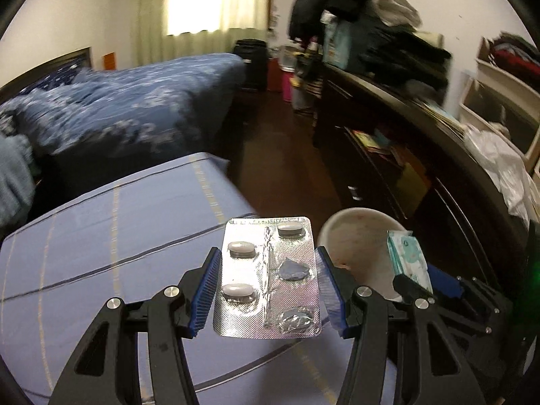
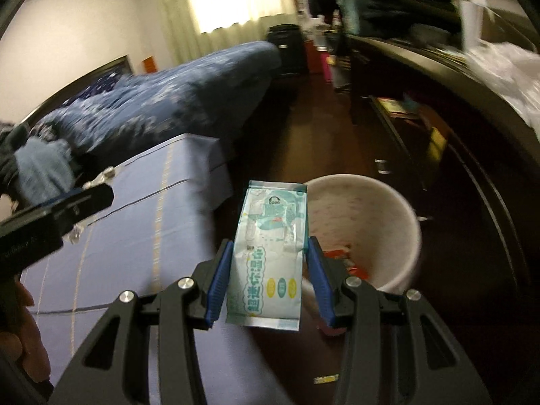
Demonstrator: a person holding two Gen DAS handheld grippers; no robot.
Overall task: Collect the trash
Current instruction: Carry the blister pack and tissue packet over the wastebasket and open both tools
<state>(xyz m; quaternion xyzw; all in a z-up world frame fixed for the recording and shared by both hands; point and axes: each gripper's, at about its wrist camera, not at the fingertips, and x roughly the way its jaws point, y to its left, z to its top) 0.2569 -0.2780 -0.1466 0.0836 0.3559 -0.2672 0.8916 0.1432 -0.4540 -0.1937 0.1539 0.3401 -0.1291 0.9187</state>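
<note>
Silver foil blister pack point(image 1: 268, 278) with three grey pills left in it sits clamped flat between the blue pads of the left gripper point(image 1: 268, 287) at lower centre of the left wrist view, above the lilac striped bedsheet point(image 1: 101, 236). Lower centre in the right wrist view, the right gripper point(image 2: 270, 280) pinches a pale teal wet-wipe packet point(image 2: 270, 263) just beside the round white plastic trash bin point(image 2: 388, 216), which stands on the dark wooden floor point(image 2: 303, 128) with red scraps inside.
</note>
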